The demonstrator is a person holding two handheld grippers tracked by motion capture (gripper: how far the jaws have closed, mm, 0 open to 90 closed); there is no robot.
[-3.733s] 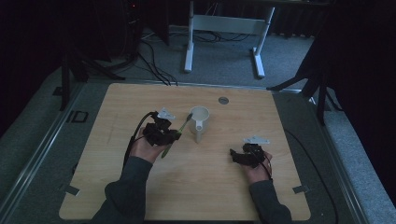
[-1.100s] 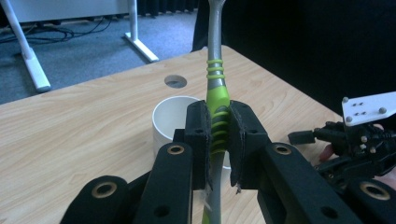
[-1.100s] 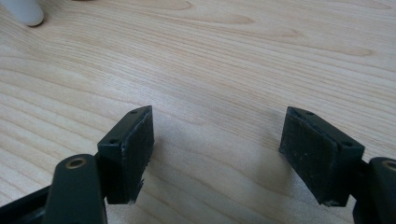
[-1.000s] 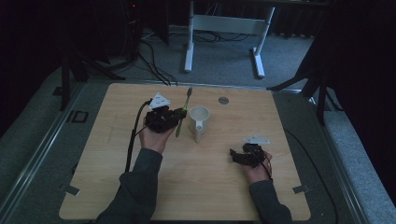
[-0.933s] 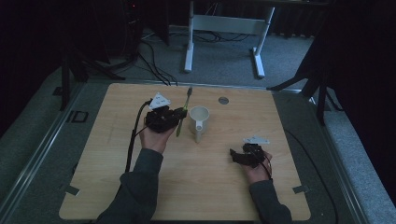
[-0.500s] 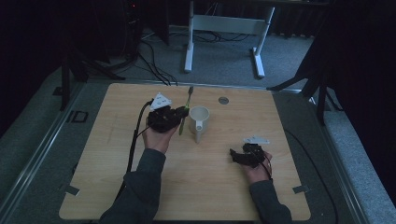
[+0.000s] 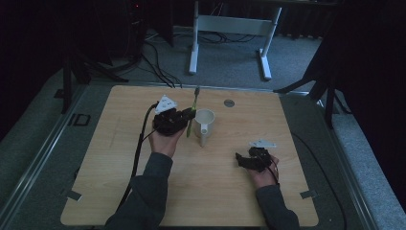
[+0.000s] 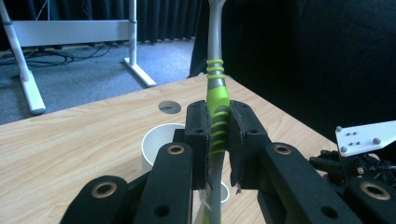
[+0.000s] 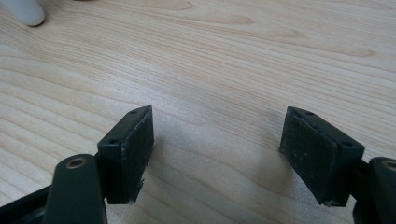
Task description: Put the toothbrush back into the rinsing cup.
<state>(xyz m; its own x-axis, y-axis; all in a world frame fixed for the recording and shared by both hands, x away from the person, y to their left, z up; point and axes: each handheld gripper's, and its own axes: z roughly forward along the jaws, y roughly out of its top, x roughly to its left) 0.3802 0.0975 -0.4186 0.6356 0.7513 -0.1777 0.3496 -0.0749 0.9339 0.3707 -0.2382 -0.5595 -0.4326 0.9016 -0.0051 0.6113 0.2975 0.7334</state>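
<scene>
Fingers of our left gripper (image 8: 218, 140) pinch the toothbrush (image 8: 217, 100) on its ribbed green grip, the pads (image 8: 198, 135) pressed against it from both sides. Our right gripper (image 9: 219, 154) rests low over the table (image 9: 224, 56) with its fingers spread wide and nothing between them.

In the high view we hold the toothbrush (image 7: 193, 112) tilted, just beside the cup (image 7: 205, 125) on its left, the lower end near the table and the upper end pointing away from us. The cup (image 8: 161, 144) sits right behind the jaws in the left gripper view.

We judge the step in hand to be carrying the toothbrush to the cup. The next move calls for lifting it enough to clear the rim, bringing its lower end over the opening, then lowering and letting go. The handle is long, so a tilt could knock the cup.

The brush's top is cut off in the left gripper view, and its lower end is hidden behind the jaws. The high view is dim, so we cannot tell which end carries the bristles, nor whether the toothbrush touches the cup.
</scene>
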